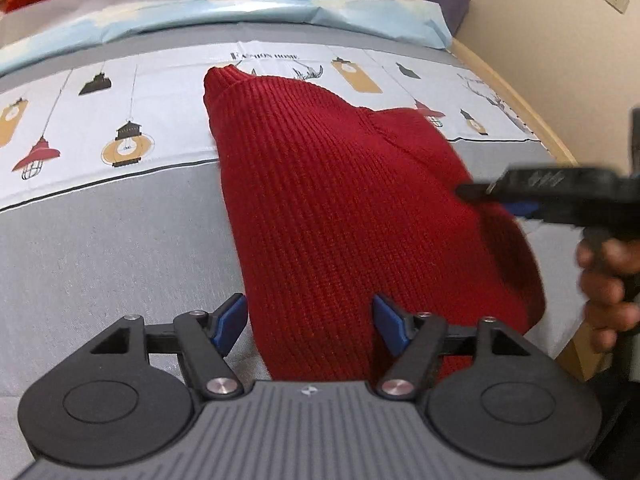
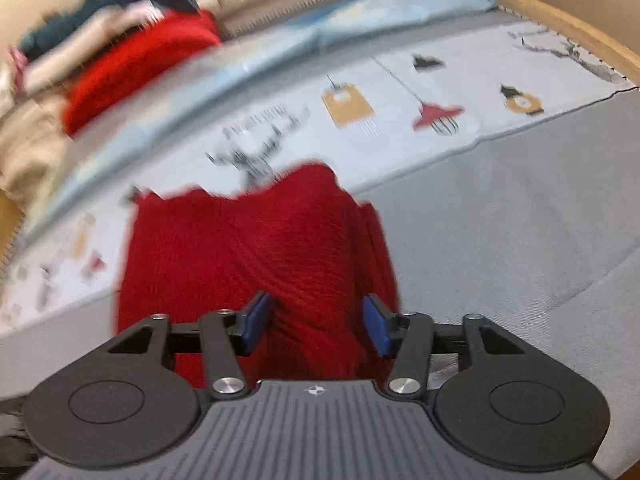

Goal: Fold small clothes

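Mostly red knit here: a ribbed red sweater lies folded into a long narrow shape on the bed, running away from the left camera, its far end with a ribbed cuff or collar reaching onto the printed sheet. Near end sits right under the left gripper.

Left gripper jaws stand wide apart. The left blue pad is just off the sweater's edge over the grey cover, the right pad over the knit; neither pinches it. Nothing held.

Right gripper, seen from its own camera, has jaws partly open with the sweater's knit between and beneath the blue pads; view is motion-blurred, so cannot tell if the pads touch the fabric, but they don't look clamped on it. From the left camera the right gripper comes in from the right edge, blurred, over the sweater's right side, with the person's hand gripping its handle.

Around:
- printed sheet with lanterns, lamps, deer and some lettering, across the bed beyond the grey part
- light blue bedding bunched along the far side
- pile of other clothes at the far left corner, bright red piece on top, beige and dark teal items beside it, all blurred
- wooden bed frame on the right, beige wall with switch plates

Nothing lies on the sweater besides the grippers.
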Action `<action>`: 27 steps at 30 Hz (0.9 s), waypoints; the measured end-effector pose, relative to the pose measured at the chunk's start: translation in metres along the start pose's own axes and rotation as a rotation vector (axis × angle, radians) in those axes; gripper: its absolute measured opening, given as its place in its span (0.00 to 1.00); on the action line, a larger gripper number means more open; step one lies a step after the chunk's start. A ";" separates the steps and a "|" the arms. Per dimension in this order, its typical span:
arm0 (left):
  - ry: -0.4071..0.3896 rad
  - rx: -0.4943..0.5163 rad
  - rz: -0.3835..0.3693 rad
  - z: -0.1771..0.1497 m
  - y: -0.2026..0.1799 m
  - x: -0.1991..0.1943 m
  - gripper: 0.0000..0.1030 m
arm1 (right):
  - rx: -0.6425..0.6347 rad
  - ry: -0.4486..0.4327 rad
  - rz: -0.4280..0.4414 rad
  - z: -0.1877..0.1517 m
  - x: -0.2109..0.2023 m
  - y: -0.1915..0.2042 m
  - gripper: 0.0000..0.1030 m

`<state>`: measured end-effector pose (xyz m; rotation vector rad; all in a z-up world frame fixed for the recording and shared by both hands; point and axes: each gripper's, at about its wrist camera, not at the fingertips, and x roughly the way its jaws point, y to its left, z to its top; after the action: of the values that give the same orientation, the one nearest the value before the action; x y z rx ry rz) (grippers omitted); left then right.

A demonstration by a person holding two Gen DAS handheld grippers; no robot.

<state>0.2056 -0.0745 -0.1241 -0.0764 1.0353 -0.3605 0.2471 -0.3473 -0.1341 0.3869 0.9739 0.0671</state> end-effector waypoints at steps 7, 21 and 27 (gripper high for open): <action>-0.016 -0.096 -0.008 0.048 0.018 -0.008 0.79 | 0.010 -0.029 -0.054 -0.005 0.003 0.006 0.24; 0.083 -0.358 -0.198 0.054 0.048 0.070 0.95 | 0.156 -0.051 -0.046 -0.005 -0.001 -0.035 0.43; 0.122 -0.486 -0.268 0.050 0.064 0.100 0.99 | 0.323 -0.015 -0.114 -0.007 0.008 -0.073 0.46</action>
<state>0.3097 -0.0524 -0.1959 -0.6403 1.2200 -0.3517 0.2375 -0.4113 -0.1699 0.6256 0.9923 -0.1989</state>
